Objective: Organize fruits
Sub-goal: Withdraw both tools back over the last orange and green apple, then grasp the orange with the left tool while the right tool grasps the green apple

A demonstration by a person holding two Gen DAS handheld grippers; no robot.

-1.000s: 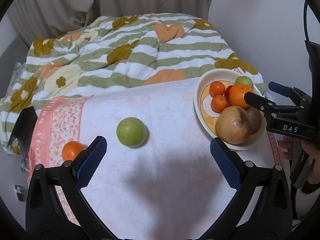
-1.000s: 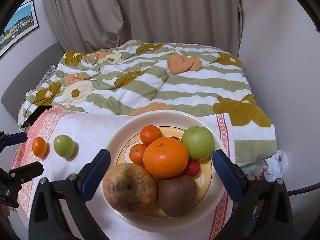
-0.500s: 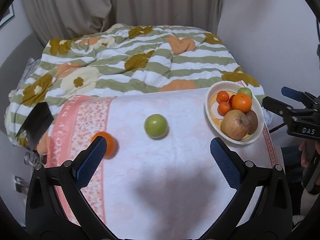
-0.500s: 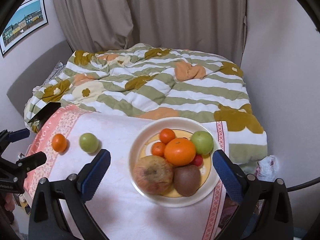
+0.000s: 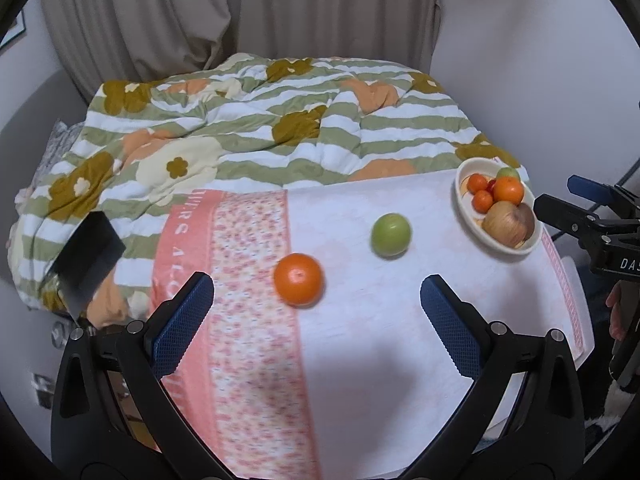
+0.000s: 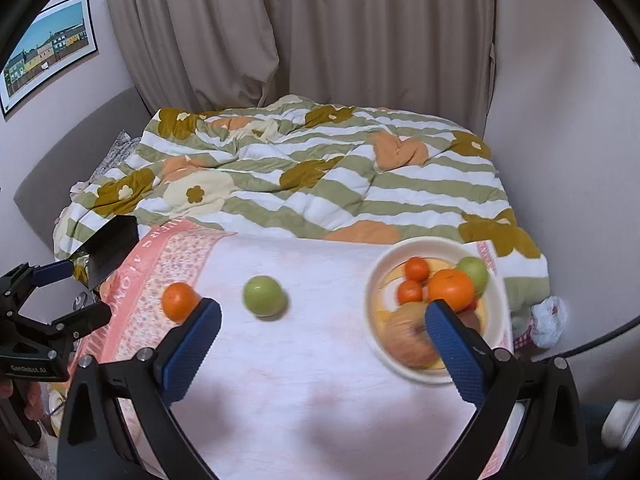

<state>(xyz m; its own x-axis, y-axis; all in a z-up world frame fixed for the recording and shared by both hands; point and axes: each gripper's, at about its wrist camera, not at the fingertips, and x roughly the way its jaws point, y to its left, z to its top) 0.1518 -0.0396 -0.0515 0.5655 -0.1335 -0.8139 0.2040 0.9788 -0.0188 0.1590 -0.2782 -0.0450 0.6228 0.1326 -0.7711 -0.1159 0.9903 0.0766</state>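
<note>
An orange and a green apple lie loose on the white and pink tablecloth. A cream bowl at the table's right end holds oranges, a green apple, a brown apple and a kiwi. My left gripper is open, its blue pads on either side of the orange, a little short of it. My right gripper is open and empty over the table between the green apple and the bowl. Each gripper shows in the other's view, left and right.
Behind the table lies a bed with a striped flowered quilt. A black object sticks up at the table's left end. Curtains and walls close the room behind. A hand holds the right gripper's handle.
Both grippers have drawn back and up from the table. The left view has swung left, so the orange now sits between its pads. The bowl has shifted right in the right view.
</note>
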